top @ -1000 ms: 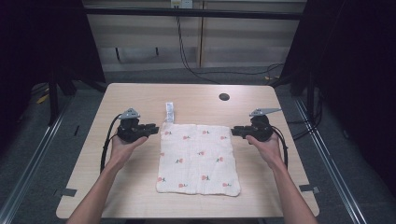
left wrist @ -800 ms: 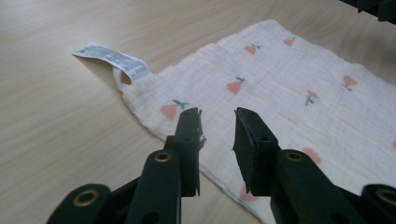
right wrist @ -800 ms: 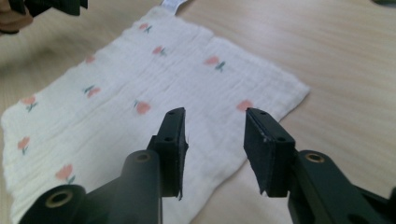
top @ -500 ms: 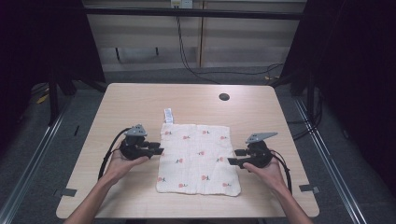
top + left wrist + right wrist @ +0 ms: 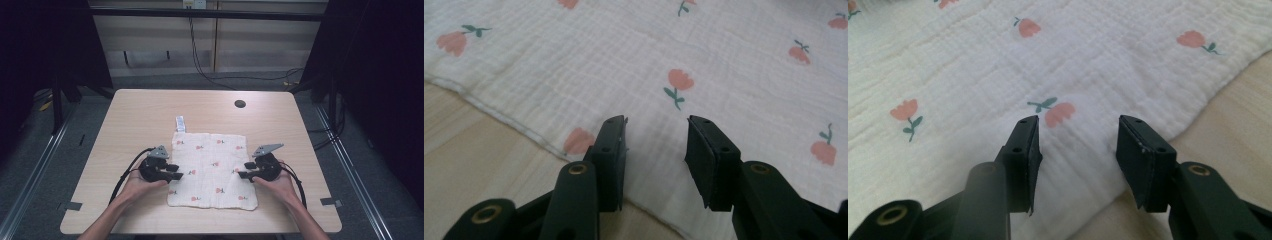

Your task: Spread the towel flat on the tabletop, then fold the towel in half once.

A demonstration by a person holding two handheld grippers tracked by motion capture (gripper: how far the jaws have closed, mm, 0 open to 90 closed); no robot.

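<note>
A white cloth [image 5: 212, 167] printed with pink flowers lies spread flat on the wooden table [image 5: 150, 115]. My left gripper [image 5: 178, 173] is at the cloth's left edge, pointing right. In the left gripper view it [image 5: 656, 125] hovers low over the cloth [image 5: 734, 65] just inside the hem; its jaws have just been opening, with nothing pinched between them. My right gripper [image 5: 242, 175] is at the right edge, pointing left. Seen from its own camera, it [image 5: 1078, 122] is over the cloth [image 5: 973, 65]; its jaws have just been closing a little but stand apart, holding nothing.
A small white label [image 5: 180, 124] sticks out from the cloth's far left corner. A dark round hole [image 5: 240, 104] sits in the table's far right part. Bare wood runs beyond the cloth, and dark frame posts flank the table.
Both hands have moved toward the near side, from the cloth's far corners down along its left and right edges, and have sunk lower. The cloth lies flat as before.
</note>
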